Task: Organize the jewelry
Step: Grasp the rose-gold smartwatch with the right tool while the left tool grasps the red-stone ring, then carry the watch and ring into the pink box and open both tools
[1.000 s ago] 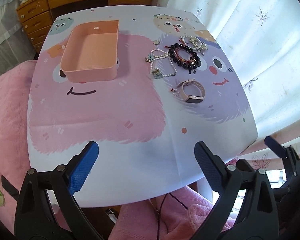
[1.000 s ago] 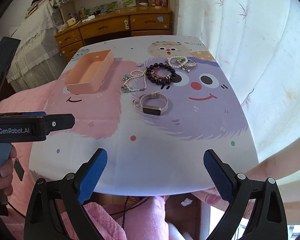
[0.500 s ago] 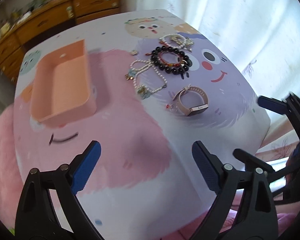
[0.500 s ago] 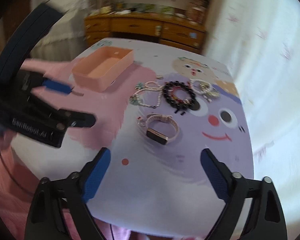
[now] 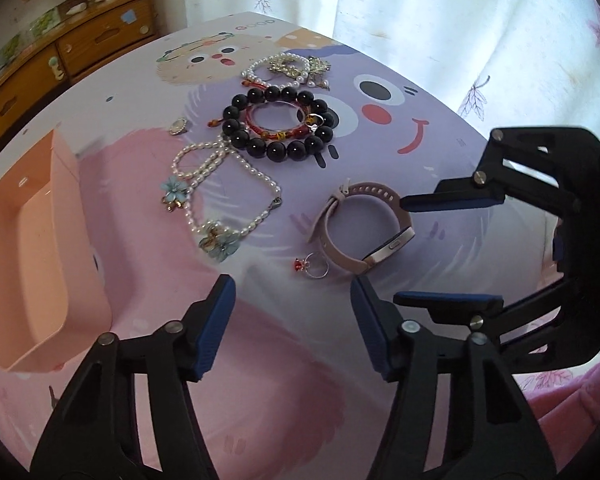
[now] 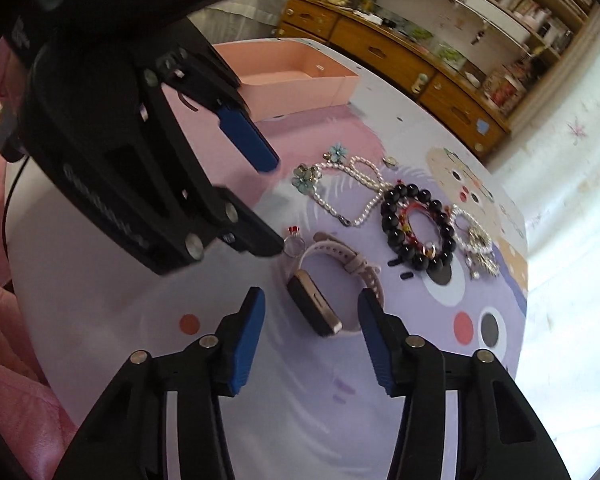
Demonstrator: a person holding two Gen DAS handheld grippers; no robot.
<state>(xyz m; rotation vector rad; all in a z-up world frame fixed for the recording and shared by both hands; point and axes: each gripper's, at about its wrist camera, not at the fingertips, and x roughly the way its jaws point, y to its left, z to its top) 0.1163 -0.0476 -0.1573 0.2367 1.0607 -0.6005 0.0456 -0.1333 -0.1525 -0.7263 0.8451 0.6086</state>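
A pale pink smartwatch (image 5: 364, 226) lies on the cartoon table cover, a small ring with a red stone (image 5: 314, 268) beside it. My left gripper (image 5: 292, 292) hovers low over the table, its jaws closing, the ring just ahead of its tips and untouched. My right gripper (image 6: 311, 298) straddles the smartwatch (image 6: 312, 308); its jaws are closing and the pads do not press on it. Farther back lie a black bead bracelet (image 5: 278, 124), a pearl necklace with blue flowers (image 5: 220, 184) and a pearl bracelet (image 5: 288, 68). An empty pink tray (image 5: 28, 240) stands at the left.
A small round brooch (image 5: 179, 126) lies near the necklace. A wooden dresser (image 5: 80, 48) stands behind the table and a white curtain (image 5: 460, 32) hangs along its right side. Pink bedding (image 6: 16, 400) lies at the near edge. In the right wrist view the left gripper (image 6: 277, 206) reaches in from the left.
Both grippers have come down and in over the table toward the watch and ring, rolling as they went. Both pairs of jaws have narrowed. The jewelry has not moved.
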